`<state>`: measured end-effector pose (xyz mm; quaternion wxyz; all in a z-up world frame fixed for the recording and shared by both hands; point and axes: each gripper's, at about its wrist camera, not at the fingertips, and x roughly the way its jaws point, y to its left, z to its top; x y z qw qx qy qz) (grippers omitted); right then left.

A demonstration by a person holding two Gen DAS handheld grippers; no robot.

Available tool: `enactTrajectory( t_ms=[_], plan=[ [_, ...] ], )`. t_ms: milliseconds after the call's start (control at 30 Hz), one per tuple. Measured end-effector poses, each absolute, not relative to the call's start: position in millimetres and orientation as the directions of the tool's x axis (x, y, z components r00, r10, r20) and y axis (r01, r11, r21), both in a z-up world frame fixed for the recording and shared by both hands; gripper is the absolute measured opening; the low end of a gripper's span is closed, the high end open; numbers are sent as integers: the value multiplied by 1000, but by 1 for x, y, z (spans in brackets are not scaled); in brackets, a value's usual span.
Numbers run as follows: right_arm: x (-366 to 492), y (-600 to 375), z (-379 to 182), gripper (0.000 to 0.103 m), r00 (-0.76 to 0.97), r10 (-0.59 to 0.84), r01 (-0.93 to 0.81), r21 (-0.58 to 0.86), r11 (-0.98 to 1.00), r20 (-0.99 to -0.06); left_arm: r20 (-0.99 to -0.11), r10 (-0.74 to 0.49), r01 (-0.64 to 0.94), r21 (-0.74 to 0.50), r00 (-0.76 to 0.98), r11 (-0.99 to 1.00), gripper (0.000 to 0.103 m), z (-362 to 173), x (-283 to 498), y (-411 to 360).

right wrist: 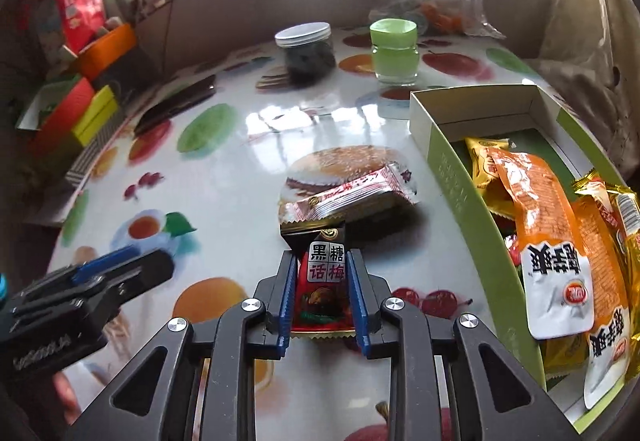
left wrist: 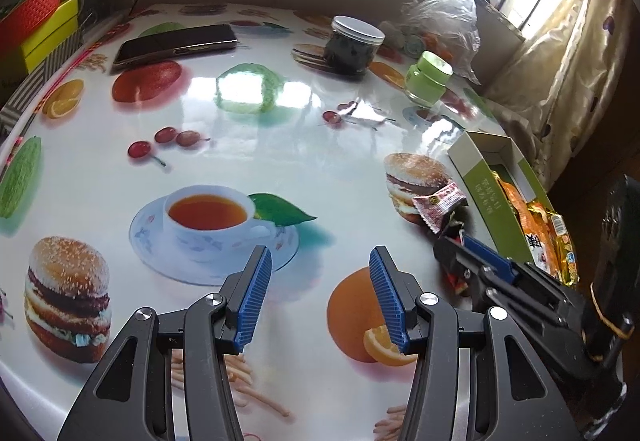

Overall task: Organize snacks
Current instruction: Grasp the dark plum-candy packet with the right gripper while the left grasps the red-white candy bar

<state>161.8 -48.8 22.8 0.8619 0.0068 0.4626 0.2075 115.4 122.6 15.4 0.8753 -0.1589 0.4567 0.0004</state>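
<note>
Red-black sachet (right wrist: 323, 283) clamped between right gripper (right wrist: 322, 273) pads, held just left of green box (right wrist: 452, 177). Pink sachet (right wrist: 352, 193) seen on table (right wrist: 240, 145) beyond, possibly touched by held one. Left gripper (left wrist: 320, 281) spread wide, nothing held.

- My left wrist camera is looking low and forward over the table (left wrist: 304, 161), toward the window wall
- My right wrist camera is sitting close above the green box (right wrist: 456, 177), facing the same wall
- Both are sharing the dark jar (left wrist: 354, 47) (right wrist: 306, 51) and green jar (left wrist: 426, 79) (right wrist: 394, 51)
</note>
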Motion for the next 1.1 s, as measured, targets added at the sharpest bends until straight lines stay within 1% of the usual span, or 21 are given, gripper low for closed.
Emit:
enactTrajectory(
  t_ms=[167, 367, 467, 533, 633, 867, 1100],
  plan=[
    [150, -66, 38, 23, 516, 369, -342, 209, 916, -773, -791, -171, -73, -262, 587, 962, 52, 21, 127, 109],
    [139, -97, 50, 23, 541, 361, -301, 226, 926, -760, -804, -196, 30, -217, 562, 976, 52, 24, 147, 81],
    [134, -112, 52, 23, 552, 349, -272, 233, 934, -757, -796, -213, 98, -191, 567, 977, 52, 25, 158, 65],
    [132, -122, 53, 23, 556, 348, -257, 243, 936, -755, -812, -194, 117, -155, 550, 981, 52, 22, 167, 55],
    [129, -133, 57, 23, 570, 337, -237, 242, 941, -749, -817, -214, 170, -144, 535, 975, 52, 20, 176, 42],
    [122, -149, 69, 23, 613, 317, -222, 227, 948, -724, -828, -206, 219, -103, 522, 970, 52, 17, 194, 22],
    [124, -156, 71, 23, 618, 317, -217, 231, 948, -720, -853, -168, 238, -53, 495, 970, 52, 5, 208, 6]
  ],
)
